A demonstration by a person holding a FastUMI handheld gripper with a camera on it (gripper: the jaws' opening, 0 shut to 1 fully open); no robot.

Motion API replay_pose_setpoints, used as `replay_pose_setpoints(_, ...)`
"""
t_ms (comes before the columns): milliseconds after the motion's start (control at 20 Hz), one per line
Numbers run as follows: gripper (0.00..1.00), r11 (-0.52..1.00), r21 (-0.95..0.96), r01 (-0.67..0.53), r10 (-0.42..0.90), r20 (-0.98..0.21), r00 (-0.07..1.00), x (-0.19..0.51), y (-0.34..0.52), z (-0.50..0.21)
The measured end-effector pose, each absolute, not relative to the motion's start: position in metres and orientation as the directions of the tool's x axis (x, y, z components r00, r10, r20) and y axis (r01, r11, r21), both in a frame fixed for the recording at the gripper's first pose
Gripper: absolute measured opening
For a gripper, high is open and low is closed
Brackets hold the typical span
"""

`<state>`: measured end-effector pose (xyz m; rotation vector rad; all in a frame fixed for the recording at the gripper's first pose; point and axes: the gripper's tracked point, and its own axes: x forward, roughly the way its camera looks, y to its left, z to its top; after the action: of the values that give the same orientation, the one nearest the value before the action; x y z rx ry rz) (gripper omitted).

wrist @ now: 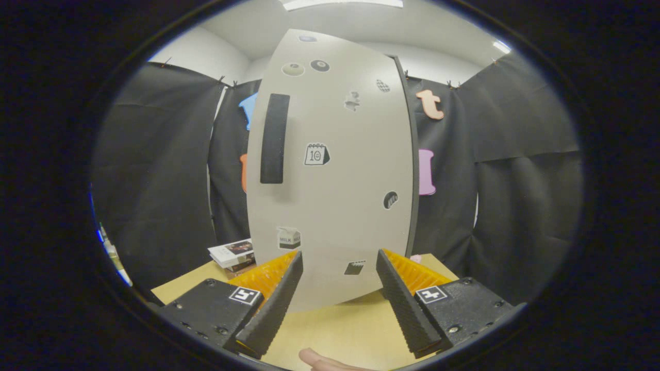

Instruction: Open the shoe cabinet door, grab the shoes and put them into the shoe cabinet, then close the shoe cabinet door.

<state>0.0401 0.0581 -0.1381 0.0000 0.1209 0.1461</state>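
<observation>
1. Fingers of the gripper (339,268) stood wide apart with nothing between them, both aimed at 12 o'clock toward the shoe cabinet door (340,216).
2. Shoe cabinet door stood upright on the desk (335,330) just ahead of the fingertips, pale grey and closed as far as the view showed, its lower edge meeting the light wooden desk surface between the two fingers.
3. Handle (274,138), a dark vertical bar, sat on the door at about 11 o'clock from the fingers, well above them and near the door's left edge.
4. Stickers (316,154) were scattered over the door face, among them a small milk-carton sticker (289,238) just above the left fingertip and a dark one between the fingertips low on the door.
5. Dark side edge of the cabinet (411,170) ran down the door's right side, at about 1 o'clock.
6. Stack of books (234,255) lay on the desk at about 10 o'clock from the fingers, just beside the cabinet's lower left corner.
7. Fingertip of a person's hand (317,359) showed at 6 o'clock, behind the fingers and over the near desk edge.
8. Shoes could not be made out anywhere ahead of the fingers.
</observation>
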Motion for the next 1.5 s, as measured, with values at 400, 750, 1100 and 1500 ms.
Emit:
replay_pose_setpoints(400, 0.95, 0.983, -0.019, -0.183, 0.182, -0.043, 0.982, -0.006, 0.069, -0.117)
replay_pose_setpoints(750, 0.96, 0.974, -0.031, -0.225, 0.226, 0.035, 0.973, -0.034, 0.087, -0.100)
replay_pose_setpoints(1100, 0.96, 0.973, -0.019, -0.231, 0.232, 0.058, 0.971, -0.039, 0.087, -0.099)
replay_pose_setpoints(1500, 0.96, 0.965, -0.030, -0.262, 0.263, 0.029, 0.964, -0.038, 0.096, -0.112)
